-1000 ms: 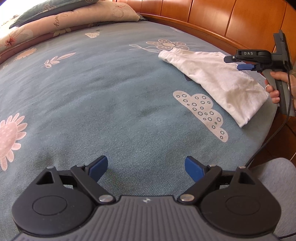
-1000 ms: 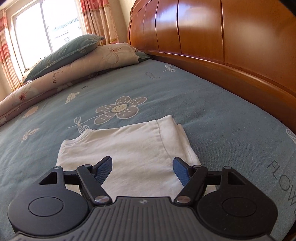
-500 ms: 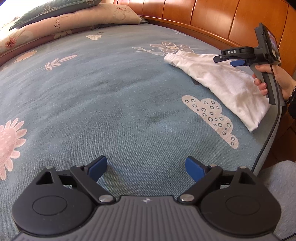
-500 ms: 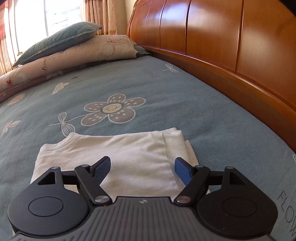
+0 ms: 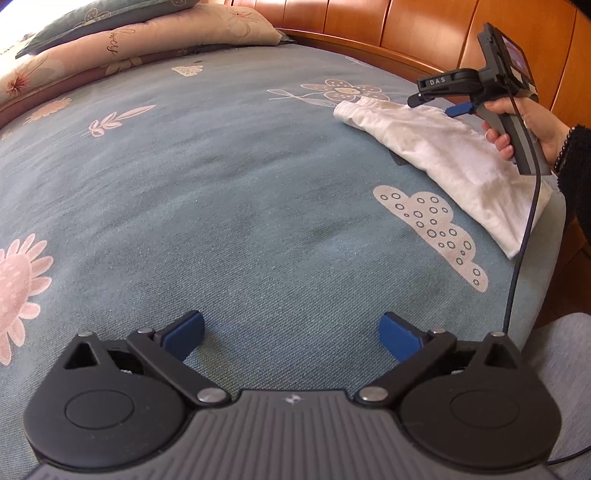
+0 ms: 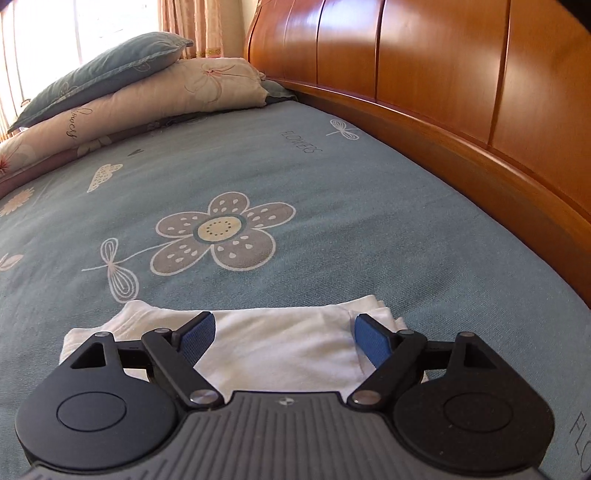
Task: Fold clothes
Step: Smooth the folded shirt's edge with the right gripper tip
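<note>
You hold two tools, one in each hand. Your left hand-held gripper (image 5: 291, 334) hangs over bare blue bed sheet (image 5: 221, 206). Its two blue pads (image 5: 184, 334) are spread far apart and nothing is between them.

Your right hand-held gripper (image 6: 284, 341) is right over the one piece of clothing here, a white garment (image 6: 280, 347). Its two blue pads (image 6: 197, 332) are also spread wide and pinch nothing. From its own camera, you cannot tell whether the pads touch the cloth or only hang above it. In the left view, you can see this same tool from the side, with your right hand (image 5: 524, 125) wrapped around its grey handle, and a black cable (image 5: 524, 236) hanging down from it.

The white garment (image 5: 454, 162) lies folded flat, long and narrow, near the edge of the bed on your right side. One end points at the big flower print (image 6: 221, 232). A white cloud print (image 5: 432, 229) on the sheet is just beside the garment.

Two pillows are stacked at the far end of the bed: one blue-grey pillow (image 6: 99, 70) on top of one pink flowered pillow (image 6: 159, 96). One wooden headboard (image 6: 443, 74) runs along the far side of the bed. A bright window with curtains (image 6: 199, 26) is behind the pillows.
</note>
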`<state>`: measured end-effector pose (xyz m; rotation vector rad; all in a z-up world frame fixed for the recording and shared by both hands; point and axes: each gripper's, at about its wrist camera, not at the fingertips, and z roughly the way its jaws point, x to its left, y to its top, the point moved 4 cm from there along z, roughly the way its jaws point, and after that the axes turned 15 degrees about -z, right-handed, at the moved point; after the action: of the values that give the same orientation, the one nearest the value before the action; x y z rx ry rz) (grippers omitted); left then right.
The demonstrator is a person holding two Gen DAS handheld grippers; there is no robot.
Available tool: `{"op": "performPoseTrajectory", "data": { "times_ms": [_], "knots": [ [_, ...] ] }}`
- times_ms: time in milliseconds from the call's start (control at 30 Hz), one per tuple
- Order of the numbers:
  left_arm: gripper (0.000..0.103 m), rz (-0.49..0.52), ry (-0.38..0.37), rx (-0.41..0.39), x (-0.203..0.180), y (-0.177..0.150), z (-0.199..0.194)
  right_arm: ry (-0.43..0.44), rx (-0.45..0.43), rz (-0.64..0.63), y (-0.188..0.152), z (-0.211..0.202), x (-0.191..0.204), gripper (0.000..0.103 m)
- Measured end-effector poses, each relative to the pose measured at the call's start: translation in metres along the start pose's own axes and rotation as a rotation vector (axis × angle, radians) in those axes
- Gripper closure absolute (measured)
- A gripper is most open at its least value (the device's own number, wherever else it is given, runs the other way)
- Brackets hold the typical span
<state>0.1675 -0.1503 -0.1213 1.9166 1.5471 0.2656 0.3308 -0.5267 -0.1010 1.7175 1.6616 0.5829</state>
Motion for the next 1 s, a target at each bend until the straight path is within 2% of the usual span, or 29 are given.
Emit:
{"op": "performPoseTrajectory", "data": {
  "times_ms": [133, 233, 267, 333, 433, 533, 700, 733, 800, 900, 1000],
  "knots": [
    [0.001, -0.004, -0.002, 0.003, 0.001, 0.001, 0.001, -0.020, -0.012, -0.019, 0.009, 0.009, 0.002, 0.015],
    [0.001, -0.004, -0.002, 0.006, 0.002, 0.002, 0.001, 0.049, -0.055, 0.001, 0.019, -0.009, 0.014, 0.014],
    [0.001, -0.004, -0.002, 0.007, 0.002, 0.002, 0.001, 0.087, -0.041, -0.019, 0.020, -0.013, 0.023, 0.014],
    [0.001, -0.005, -0.002, 0.009, 0.002, 0.003, 0.002, 0.108, 0.004, -0.069, 0.018, -0.013, 0.042, 0.014],
    [0.001, -0.005, -0.001, 0.011, 0.003, 0.004, 0.002, 0.074, 0.039, -0.131, 0.017, 0.002, 0.061, 0.014],
    [0.001, -0.006, -0.001, 0.014, 0.003, 0.005, 0.003, 0.037, 0.035, -0.127, 0.024, 0.014, 0.066, 0.012],
    [0.001, -0.014, -0.003, -0.017, 0.002, 0.006, -0.006, 0.037, -0.004, -0.112, 0.026, -0.009, 0.071, 0.011],
    [0.001, -0.016, -0.003, -0.026, 0.002, 0.007, -0.008, 0.034, -0.003, -0.115, 0.025, -0.016, 0.071, 0.010],
    [0.001, -0.020, -0.004, -0.044, 0.001, 0.008, -0.013, 0.023, 0.016, -0.100, 0.017, -0.033, 0.071, 0.000],
    [0.001, -0.026, -0.006, -0.070, 0.000, 0.009, -0.020, 0.039, -0.001, 0.008, -0.010, -0.073, 0.067, 0.000],
    [0.001, -0.033, -0.007, -0.096, -0.001, 0.010, -0.027, 0.046, 0.024, 0.104, -0.050, -0.101, 0.071, 0.000]
  ]
}}
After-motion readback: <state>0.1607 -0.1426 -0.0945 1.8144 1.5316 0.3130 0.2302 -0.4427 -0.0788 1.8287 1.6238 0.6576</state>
